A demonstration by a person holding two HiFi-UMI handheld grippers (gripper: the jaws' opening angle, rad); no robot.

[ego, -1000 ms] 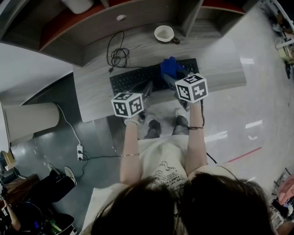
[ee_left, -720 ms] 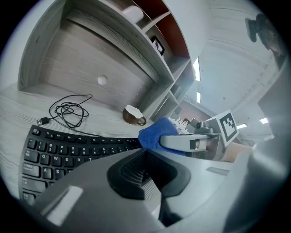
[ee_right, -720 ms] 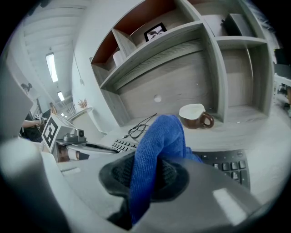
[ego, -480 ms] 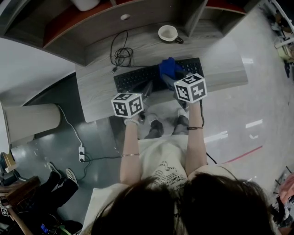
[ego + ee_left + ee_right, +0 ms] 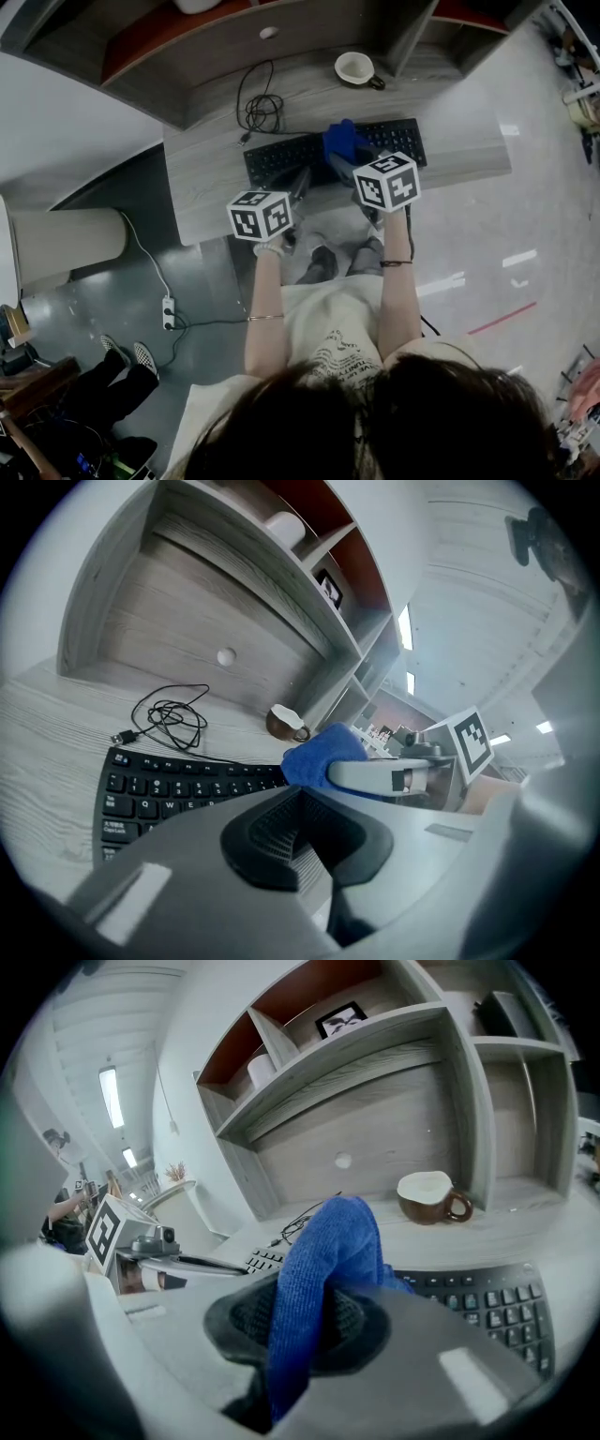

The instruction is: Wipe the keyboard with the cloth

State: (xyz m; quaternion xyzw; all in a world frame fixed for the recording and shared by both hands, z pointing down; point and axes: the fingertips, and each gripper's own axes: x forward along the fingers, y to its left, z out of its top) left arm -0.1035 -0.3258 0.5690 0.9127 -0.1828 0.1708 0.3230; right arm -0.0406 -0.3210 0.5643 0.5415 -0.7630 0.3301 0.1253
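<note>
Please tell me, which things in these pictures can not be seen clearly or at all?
- Right gripper view: the cloth and the right gripper cover the middle of the keyboard, so whether cloth and keys touch cannot be told.
- Left gripper view: the body of the left gripper hides the keyboard's near rows.
- Head view: the key print is too small to read, and what the cup holds is unclear.

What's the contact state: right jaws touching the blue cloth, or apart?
Touching. The right gripper view shows the blue cloth pinched between the jaws of the right gripper, with its fold rising out from between their pads.
</note>
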